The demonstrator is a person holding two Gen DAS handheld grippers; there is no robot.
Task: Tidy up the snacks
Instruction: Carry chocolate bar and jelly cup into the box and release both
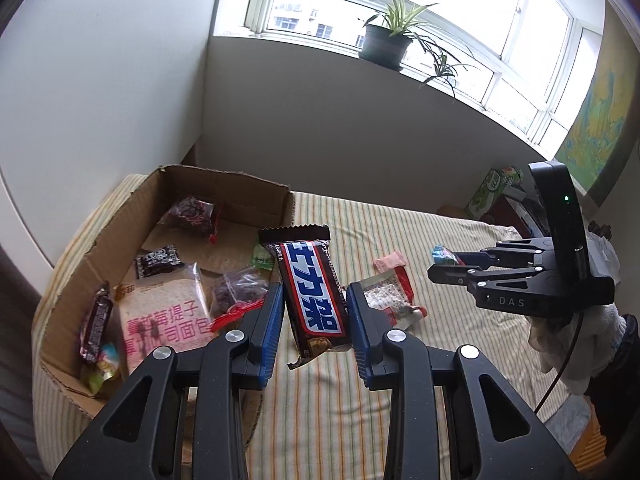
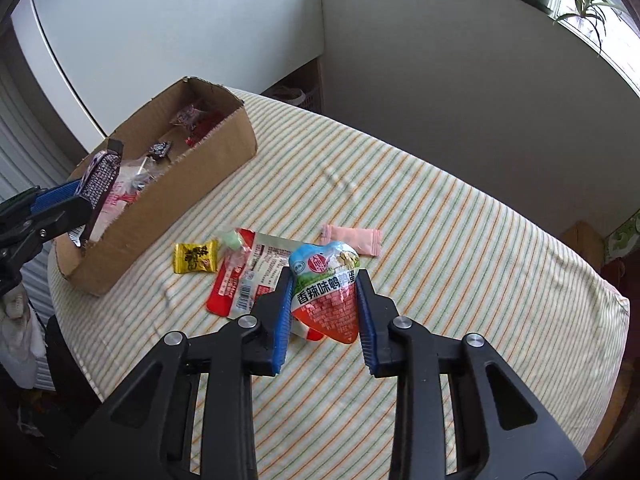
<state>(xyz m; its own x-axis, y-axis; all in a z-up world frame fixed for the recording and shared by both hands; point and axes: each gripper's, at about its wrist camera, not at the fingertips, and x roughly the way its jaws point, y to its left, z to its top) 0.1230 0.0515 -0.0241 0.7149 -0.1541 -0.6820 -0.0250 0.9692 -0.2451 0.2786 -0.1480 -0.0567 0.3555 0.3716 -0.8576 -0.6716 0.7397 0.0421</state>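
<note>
my left tool (image 1: 312, 312) was clamped on a brown chocolate bar (image 1: 310, 292), its blue pads (image 1: 269, 328) pressed against the wrapper's two long edges. the bar hung clear above the striped cloth (image 1: 440, 352) of the desk, just beside the near right corner of the cardboard box (image 1: 224, 184). my right tool (image 2: 325, 312) was clamped on a small heart-shaped snack pouch (image 2: 326, 292), red below and pale blue on top, held up off the cloth.

under and behind that pouch lay a red and silver packet (image 2: 256, 272) flat on the cloth, with a pale green candy (image 2: 231, 241) resting at its upper left corner. a yellow candy (image 2: 195, 257) sat just left of those, and a pink sachet (image 2: 354, 238) lay apart, farther back. in the box were a sliced bread pack (image 1: 164, 320) with pink lettering, dark wrapped sweets (image 1: 158, 260) and two clear bags tied with red ribbon (image 1: 236, 292). a potted plant (image 1: 386, 42) stood on the window sill.
</note>
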